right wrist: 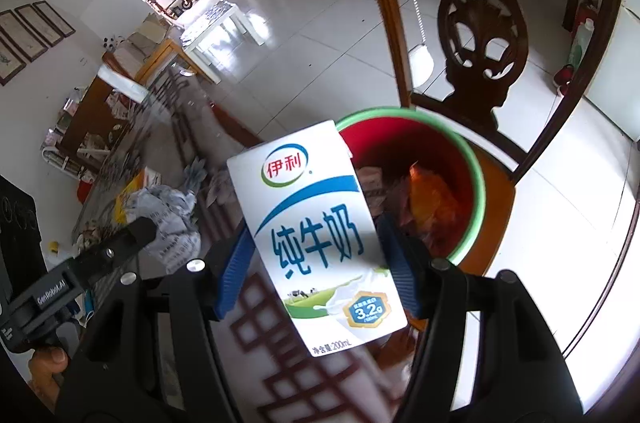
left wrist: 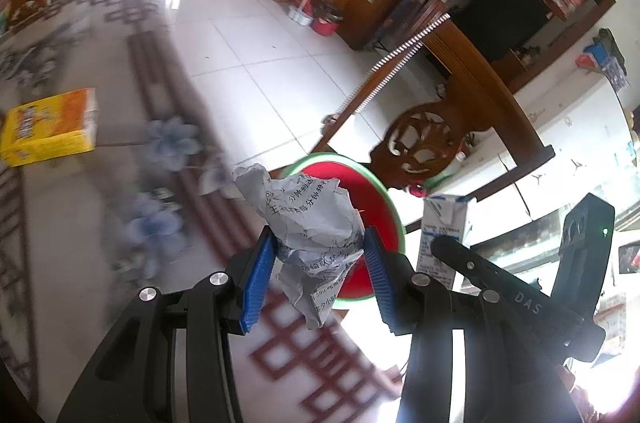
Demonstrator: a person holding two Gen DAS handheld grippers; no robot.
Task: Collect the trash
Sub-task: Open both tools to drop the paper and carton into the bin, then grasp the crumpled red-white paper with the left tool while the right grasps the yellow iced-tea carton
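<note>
left tongs (left wrist: 320, 263): clamped on crumpled paper (left wrist: 308, 227)
red bin (left wrist: 360, 199): just behind paper
yellow box (left wrist: 50, 127): on worktop (left wrist: 80, 223), left

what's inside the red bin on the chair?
The red bin already holds trash: an orange wrapper and pale packaging. The milk carton in the right hand-held gripper covers the bin's near side.

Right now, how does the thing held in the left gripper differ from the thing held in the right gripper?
The left gripper holds a crumpled paper ball; the right gripper holds a milk carton. The paper is grey, wrinkled and shapeless with small print; the carton is white, smooth and box-shaped with large blue characters. The paper hangs loose below the pads; the carton stays rigid, tilted. Both are clamped between blue pads near the red bin.
</note>
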